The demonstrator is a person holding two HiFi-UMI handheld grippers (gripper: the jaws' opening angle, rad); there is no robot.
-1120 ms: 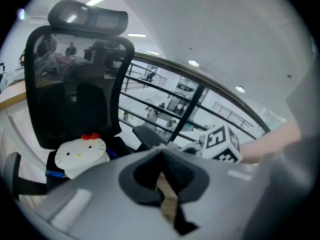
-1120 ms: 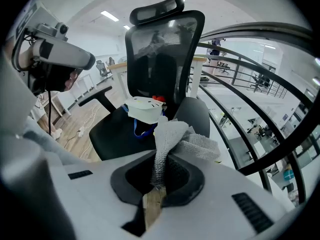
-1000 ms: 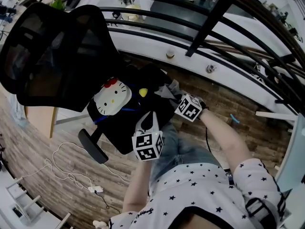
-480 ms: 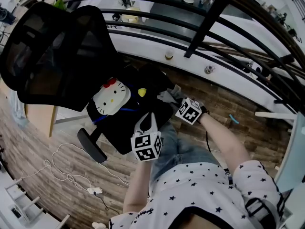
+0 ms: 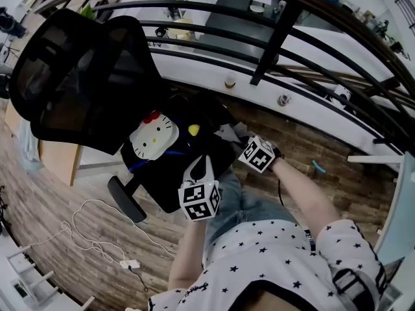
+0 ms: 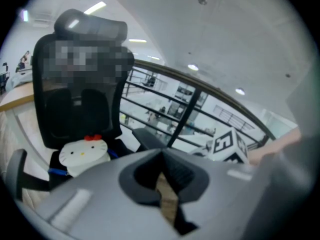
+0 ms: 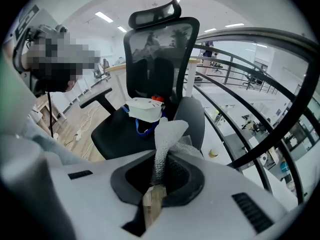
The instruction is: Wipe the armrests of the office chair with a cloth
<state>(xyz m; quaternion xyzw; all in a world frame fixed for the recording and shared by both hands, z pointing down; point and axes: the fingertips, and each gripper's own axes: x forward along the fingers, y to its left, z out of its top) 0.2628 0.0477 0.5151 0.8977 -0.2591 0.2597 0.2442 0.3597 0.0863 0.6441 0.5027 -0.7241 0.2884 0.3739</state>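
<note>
White cat cushion (image 5: pixel 154 137) on seat (image 5: pixel 178 177), railing (image 5: pixel 279 41) bhd.

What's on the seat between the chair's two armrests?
A white cat cushion with a red bow lies there, clearest in the right gripper view, also in the head view.

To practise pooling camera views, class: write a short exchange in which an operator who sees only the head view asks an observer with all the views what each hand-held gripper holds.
Operator: The marker cubes hide the jaws from me. Does the right hand-held gripper have the cloth?
Observer: Yes. The right gripper view shows its jaws shut on the grey cloth, which stands up past them.
Operator: And the left hand-held gripper?
Observer: The left gripper view shows its jaws together, with nothing between them.
</note>
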